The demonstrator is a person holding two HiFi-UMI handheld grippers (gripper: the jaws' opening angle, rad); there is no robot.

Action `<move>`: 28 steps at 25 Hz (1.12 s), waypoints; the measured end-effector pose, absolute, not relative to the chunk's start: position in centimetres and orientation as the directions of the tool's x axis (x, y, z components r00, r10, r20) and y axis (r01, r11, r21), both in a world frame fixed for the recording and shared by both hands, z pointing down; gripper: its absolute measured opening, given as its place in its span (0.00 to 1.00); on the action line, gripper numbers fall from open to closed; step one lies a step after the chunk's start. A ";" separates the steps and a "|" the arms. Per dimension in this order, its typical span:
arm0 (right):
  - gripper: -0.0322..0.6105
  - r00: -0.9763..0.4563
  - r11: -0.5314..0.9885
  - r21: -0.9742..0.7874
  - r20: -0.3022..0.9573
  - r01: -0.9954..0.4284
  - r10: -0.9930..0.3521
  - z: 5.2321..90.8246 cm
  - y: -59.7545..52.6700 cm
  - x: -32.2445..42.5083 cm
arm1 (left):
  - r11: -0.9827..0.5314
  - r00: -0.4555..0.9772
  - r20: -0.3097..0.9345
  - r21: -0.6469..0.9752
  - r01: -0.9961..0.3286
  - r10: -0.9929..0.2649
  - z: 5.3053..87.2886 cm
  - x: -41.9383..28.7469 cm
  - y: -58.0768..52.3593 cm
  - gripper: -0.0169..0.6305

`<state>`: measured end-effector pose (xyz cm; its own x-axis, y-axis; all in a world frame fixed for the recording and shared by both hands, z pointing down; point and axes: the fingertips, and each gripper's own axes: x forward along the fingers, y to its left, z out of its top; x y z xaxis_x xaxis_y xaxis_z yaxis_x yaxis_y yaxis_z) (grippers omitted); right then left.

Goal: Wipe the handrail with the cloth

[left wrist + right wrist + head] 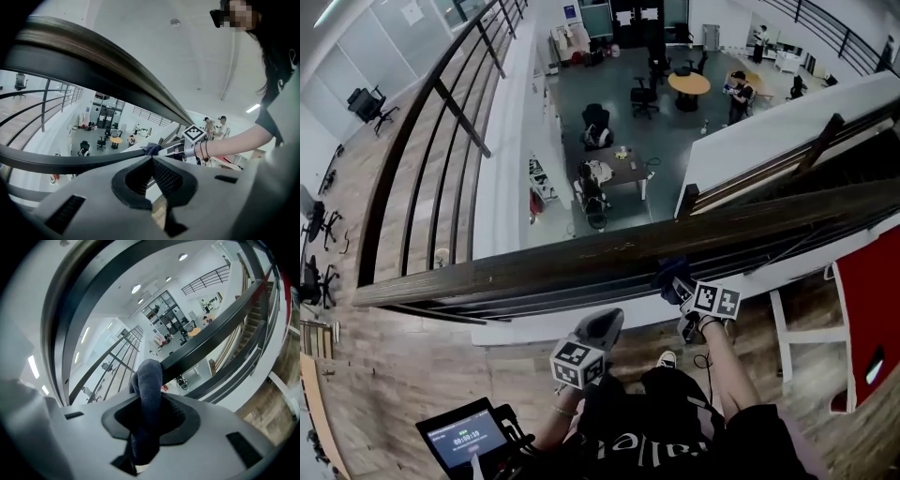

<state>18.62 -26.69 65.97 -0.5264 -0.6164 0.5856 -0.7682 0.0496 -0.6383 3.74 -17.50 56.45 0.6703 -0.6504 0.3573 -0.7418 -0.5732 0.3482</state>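
Note:
The dark wooden handrail (581,258) runs across the head view, left to right, above an open atrium. My right gripper (678,284) is shut on a dark blue cloth (672,271) and holds it against the rail's near side. In the right gripper view the cloth (147,380) bulges out between the jaws, just under the rail (93,287). My left gripper (606,324) hangs below the rail, to the left of the right one, shut with nothing in it. The left gripper view shows the rail (93,65) overhead and the cloth (152,149) beyond the left gripper (152,159).
Thin dark bars (581,295) run under the handrail. A tablet (467,436) sits at the lower left. A red panel (870,319) stands at the right. Far below are desks, chairs (614,164) and a person (739,94).

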 end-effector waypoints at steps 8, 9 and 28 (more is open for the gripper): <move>0.20 -0.448 -0.025 -0.622 0.590 -0.783 -0.672 67.4 -30.4 36.7 | -0.608 0.704 0.367 0.355 -0.711 -0.609 58.4 17.0 -20.1 0.03; 0.20 -0.434 -0.035 -0.617 0.592 -0.786 -0.679 67.5 -30.6 38.8 | -0.613 0.707 0.372 0.354 -0.707 -0.601 58.6 18.2 -20.3 0.03; 0.20 -0.125 -0.281 -0.475 0.659 -0.834 -0.742 66.1 -34.4 65.8 | -0.617 0.705 0.446 0.351 -0.704 -0.551 58.3 21.5 -20.2 0.03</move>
<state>65.75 -34.41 66.06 -0.1252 -0.7420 0.6586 -0.8338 -0.2811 -0.4751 21.45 -20.18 58.34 0.7053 -0.5507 0.4464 -0.7041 -0.6171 0.3512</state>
